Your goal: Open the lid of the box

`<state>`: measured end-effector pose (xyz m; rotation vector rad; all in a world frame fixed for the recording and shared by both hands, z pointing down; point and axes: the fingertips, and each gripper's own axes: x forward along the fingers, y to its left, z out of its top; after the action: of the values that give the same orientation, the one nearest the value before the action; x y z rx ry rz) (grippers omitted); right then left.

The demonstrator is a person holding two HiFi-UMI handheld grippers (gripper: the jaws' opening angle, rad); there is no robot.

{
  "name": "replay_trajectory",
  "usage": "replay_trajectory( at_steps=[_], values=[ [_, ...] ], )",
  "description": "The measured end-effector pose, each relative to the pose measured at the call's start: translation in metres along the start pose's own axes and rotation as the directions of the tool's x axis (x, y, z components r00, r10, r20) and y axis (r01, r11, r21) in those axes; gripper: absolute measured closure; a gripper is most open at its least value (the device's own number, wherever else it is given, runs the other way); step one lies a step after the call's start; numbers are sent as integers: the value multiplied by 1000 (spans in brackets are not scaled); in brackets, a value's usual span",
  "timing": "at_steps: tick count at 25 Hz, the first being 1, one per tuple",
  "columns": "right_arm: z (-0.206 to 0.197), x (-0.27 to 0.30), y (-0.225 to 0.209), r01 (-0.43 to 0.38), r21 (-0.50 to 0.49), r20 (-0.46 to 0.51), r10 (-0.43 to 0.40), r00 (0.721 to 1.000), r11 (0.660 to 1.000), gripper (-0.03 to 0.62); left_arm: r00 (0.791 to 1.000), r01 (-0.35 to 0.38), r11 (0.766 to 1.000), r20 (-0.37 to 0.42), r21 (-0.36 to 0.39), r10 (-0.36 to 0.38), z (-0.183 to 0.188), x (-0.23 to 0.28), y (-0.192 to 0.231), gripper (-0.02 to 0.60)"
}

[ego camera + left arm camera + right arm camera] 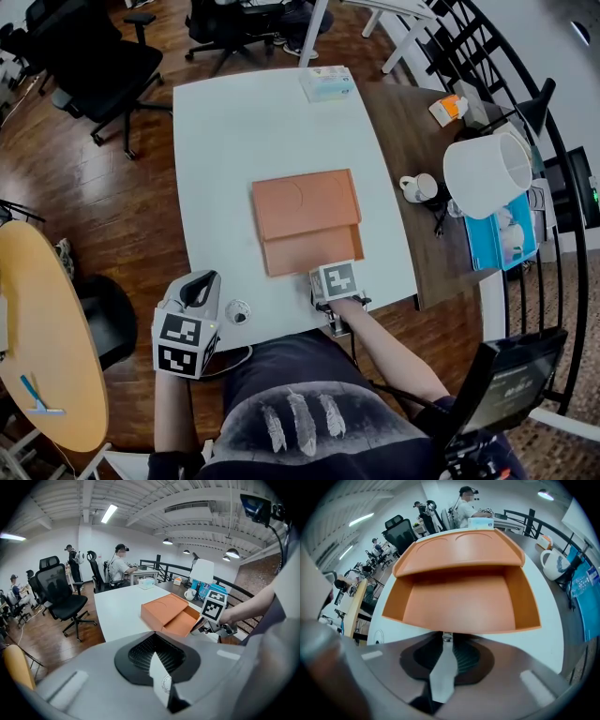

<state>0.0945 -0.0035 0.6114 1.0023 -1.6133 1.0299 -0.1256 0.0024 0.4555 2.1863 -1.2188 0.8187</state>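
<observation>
1 box (306, 204) (half open): R fingers (442, 665) pinch its rim, L fingers (159, 679) clenched empty.

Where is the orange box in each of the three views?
Head view: the box lies at the middle of the white table.
Left gripper view: the box is right of centre, at mid-height.
Right gripper view: the box fills the upper middle, straight ahead.
Shared landmark: the white mug, right of the box in all three.
</observation>
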Motion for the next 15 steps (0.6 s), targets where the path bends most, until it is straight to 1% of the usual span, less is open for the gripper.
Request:
replay_trajectory(
  at_steps=[8,11,15],
  values=[
    [-17,6,3,-43,29,-8,44,999,999,526,1000,-1,1000,1,8,1,3,1,-6,565],
    [-19,4,1,-35,12,5,35,999,999,526,1000,-2,1000,1,8,2,2,1,-8,565],
    [-23,-2,-4,-14,-32,-10,14,1000,999,528,1000,1,1000,0,9,-1,1,2,-12,565]
  ],
)
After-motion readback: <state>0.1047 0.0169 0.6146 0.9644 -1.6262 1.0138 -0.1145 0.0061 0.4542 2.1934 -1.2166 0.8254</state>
